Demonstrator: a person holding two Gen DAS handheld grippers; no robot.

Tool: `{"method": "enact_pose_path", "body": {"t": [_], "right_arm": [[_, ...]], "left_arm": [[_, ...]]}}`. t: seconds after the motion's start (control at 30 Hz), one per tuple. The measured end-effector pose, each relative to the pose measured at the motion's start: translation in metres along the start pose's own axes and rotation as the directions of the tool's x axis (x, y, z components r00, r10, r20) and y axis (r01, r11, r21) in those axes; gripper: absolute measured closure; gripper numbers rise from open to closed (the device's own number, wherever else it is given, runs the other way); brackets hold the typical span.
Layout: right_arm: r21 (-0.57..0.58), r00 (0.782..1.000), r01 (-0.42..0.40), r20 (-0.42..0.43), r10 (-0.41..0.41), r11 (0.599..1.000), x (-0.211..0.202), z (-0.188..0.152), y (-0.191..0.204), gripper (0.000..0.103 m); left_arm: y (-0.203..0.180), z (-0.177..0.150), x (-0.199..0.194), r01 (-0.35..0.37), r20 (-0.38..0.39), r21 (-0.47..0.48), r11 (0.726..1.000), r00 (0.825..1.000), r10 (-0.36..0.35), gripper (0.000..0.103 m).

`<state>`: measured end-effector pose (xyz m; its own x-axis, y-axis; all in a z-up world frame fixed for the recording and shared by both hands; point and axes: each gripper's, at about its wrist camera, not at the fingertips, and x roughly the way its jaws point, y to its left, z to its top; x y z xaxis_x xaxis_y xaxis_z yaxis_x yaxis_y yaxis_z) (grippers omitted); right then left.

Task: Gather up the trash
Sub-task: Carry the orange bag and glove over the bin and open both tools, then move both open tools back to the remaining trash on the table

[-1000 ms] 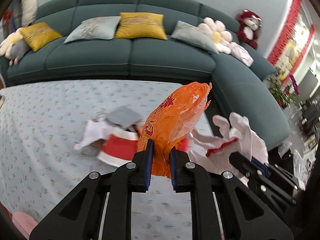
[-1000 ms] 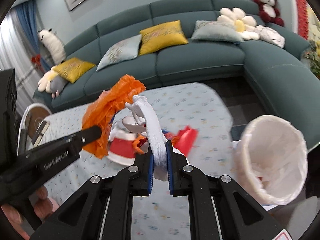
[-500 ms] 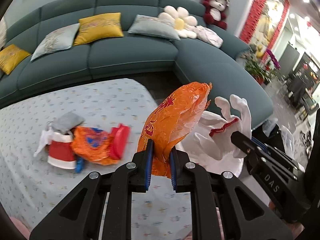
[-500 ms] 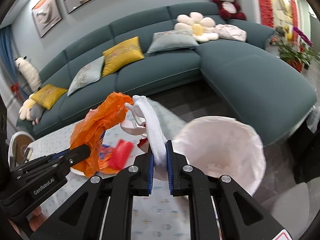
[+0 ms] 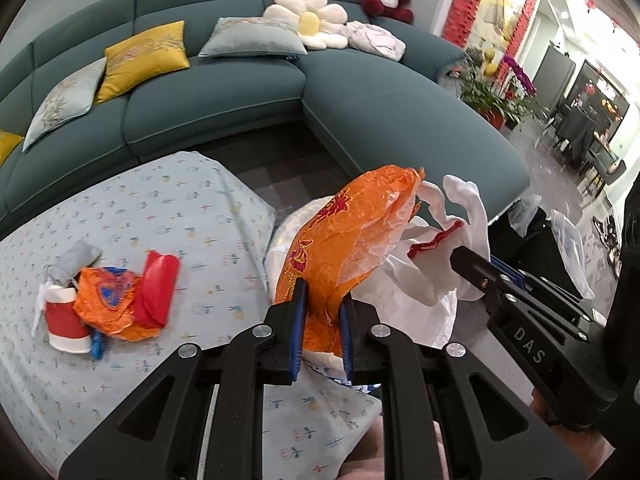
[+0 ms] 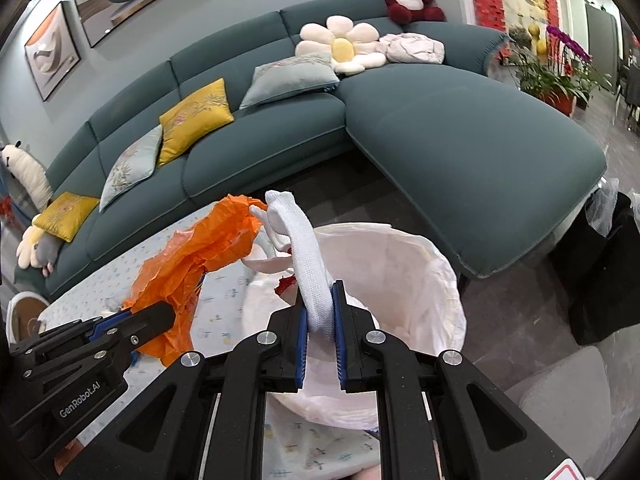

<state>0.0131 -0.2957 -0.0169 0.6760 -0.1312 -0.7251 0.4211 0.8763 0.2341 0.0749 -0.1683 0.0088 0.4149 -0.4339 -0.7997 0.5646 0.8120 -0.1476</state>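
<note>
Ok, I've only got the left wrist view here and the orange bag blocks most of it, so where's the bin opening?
Observer: The right wrist view shows the white-lined bin with its mouth wide open, just beyond the right claw.
Operator: Has that claw really got the white cloth?
Observer: Yes, its pads are clamped on a white knit cloth, which stands up over the bin's near side.
Operator: And my orange bag?
Observer: The orange plastic bag in the left claw sits left of the rim, over the tablecloth, not over the mouth.
</note>
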Motion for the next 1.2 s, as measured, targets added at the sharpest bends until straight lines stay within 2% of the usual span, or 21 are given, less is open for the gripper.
{"method": "enact_pose_path", "body": {"t": [0.2, 0.3, 0.37, 0.43, 0.57, 0.73, 0.87, 0.93, 1.2], "right_arm": [[0.021, 1.0, 0.006, -0.012, -0.006, 1.0, 0.011, 0.0, -0.016, 0.092], [0.023, 1.0, 0.008, -0.02, -0.008, 1.0, 0.015, 0.001, -0.018, 0.087], [0.024, 1.0, 0.018, -0.012, -0.017, 1.0, 0.016, 0.002, -0.019, 0.08], [0.029, 1.0, 0.029, 0.004, -0.029, 0.999, 0.014, 0.003, -0.018, 0.068], [0.027, 0.999, 0.031, 0.01, -0.031, 0.999, 0.013, 0.005, -0.018, 0.067], [0.013, 0.999, 0.03, 0.013, -0.03, 0.999, 0.01, 0.006, -0.01, 0.061], [-0.006, 1.0, 0.016, 0.014, -0.016, 1.0, 0.006, 0.006, 0.005, 0.06], [-0.018, 1.0, 0.011, 0.018, -0.011, 1.0, 0.004, 0.006, 0.013, 0.055], [-0.071, 1.0, -0.024, 0.014, 0.025, 0.997, 0.0, 0.002, 0.05, 0.054]], "left_arm": [[-0.016, 0.001, 0.017, 0.009, -0.022, 0.024, 1.0, 1.0, -0.009, 0.088], [-0.021, 0.002, 0.02, 0.01, -0.018, 0.034, 0.999, 1.0, -0.009, 0.083], [-0.022, 0.003, 0.022, -0.001, -0.019, 0.032, 0.999, 1.0, 0.001, 0.066], [-0.021, 0.004, 0.022, -0.003, -0.014, 0.022, 1.0, 1.0, 0.003, 0.061], [-0.015, 0.005, 0.02, -0.011, -0.013, 0.002, 1.0, 1.0, 0.011, 0.058], [-0.004, 0.003, 0.013, -0.025, -0.006, -0.021, 0.999, 1.0, 0.024, 0.056], [0.009, 0.0, 0.006, -0.038, -0.001, -0.047, 0.998, 0.999, 0.038, 0.053], [0.016, -0.001, 0.003, -0.047, 0.004, -0.06, 0.997, 0.999, 0.047, 0.053], [0.052, -0.005, -0.015, -0.076, 0.023, -0.125, 0.989, 0.997, 0.08, 0.051]]}}
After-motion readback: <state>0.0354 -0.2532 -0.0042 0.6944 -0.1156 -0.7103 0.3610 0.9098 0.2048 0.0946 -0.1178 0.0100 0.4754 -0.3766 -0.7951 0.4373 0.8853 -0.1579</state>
